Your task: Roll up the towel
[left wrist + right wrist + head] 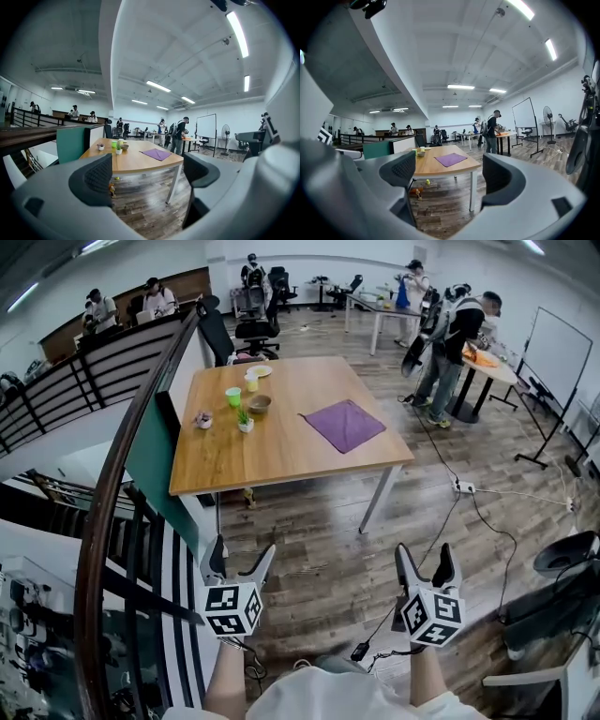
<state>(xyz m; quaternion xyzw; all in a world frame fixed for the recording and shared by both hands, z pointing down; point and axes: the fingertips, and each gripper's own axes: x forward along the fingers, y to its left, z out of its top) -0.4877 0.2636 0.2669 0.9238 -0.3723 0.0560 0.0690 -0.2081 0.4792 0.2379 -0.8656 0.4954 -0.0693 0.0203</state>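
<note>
A purple towel (345, 424) lies flat and spread out on the right half of a wooden table (281, 451), some way ahead of me. Both grippers hang in the air well short of the table, above the plank floor. My left gripper (242, 549) stands open with nothing between its jaws. My right gripper (424, 551) is open and empty too. In the left gripper view the towel (157, 154) shows far off between the open jaws of the left gripper (147, 176). The right gripper view frames the towel (451, 159) the same way beyond the right gripper (449, 176).
A green cup (232, 397), yellow cup (251, 382), bowl (260, 404), plate (260, 370) and two small potted plants (245, 421) sit on the table's left half. A railing (122, 484) runs along my left. Cables and a power strip (464, 487) lie on the floor at right; people (450, 343) stand behind.
</note>
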